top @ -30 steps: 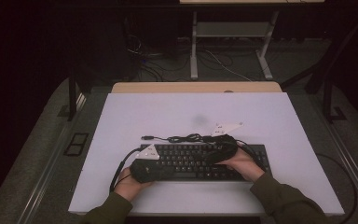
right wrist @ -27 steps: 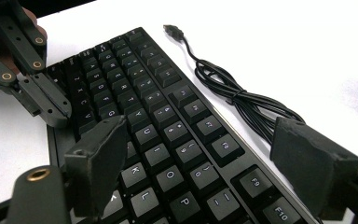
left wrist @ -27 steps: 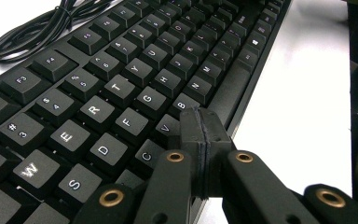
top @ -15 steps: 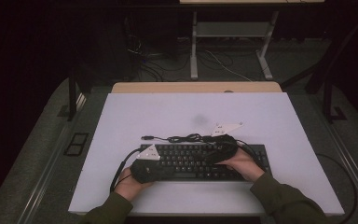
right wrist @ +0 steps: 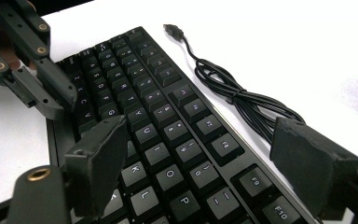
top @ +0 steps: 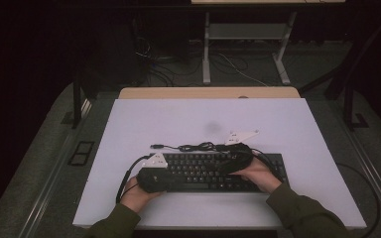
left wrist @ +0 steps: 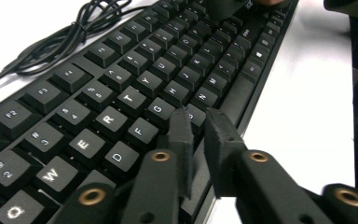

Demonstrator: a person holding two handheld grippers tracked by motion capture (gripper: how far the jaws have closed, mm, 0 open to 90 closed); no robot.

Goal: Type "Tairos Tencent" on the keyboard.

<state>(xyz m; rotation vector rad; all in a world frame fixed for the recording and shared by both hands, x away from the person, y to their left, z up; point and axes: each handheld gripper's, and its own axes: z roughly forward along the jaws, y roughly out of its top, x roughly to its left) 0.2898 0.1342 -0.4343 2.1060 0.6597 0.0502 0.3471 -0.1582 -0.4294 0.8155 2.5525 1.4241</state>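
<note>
A black keyboard (top: 198, 171) lies across the near half of the white table (top: 188, 119). Its coiled black cable (top: 196, 147) lies just behind it and ends in a loose USB plug (top: 155, 146). My left gripper (top: 154, 177) rests at the keyboard's left end. In the left gripper view, the left gripper (left wrist: 198, 123) is shut with nothing held, its tips low over the bottom letter row near the front edge. My right gripper (top: 235, 158) hovers over the keyboard's right half. In the right gripper view, the right gripper (right wrist: 205, 154) is wide open, its jaws spanning the keyboard (right wrist: 163, 121) from front to back.
The cable bundle (right wrist: 242, 100) lies on the table right behind the function keys. A tan table edge (top: 208, 92) and a desk frame (top: 243, 34) with floor cables stand beyond the far side. Bare white surface lies behind and to both sides of the keyboard.
</note>
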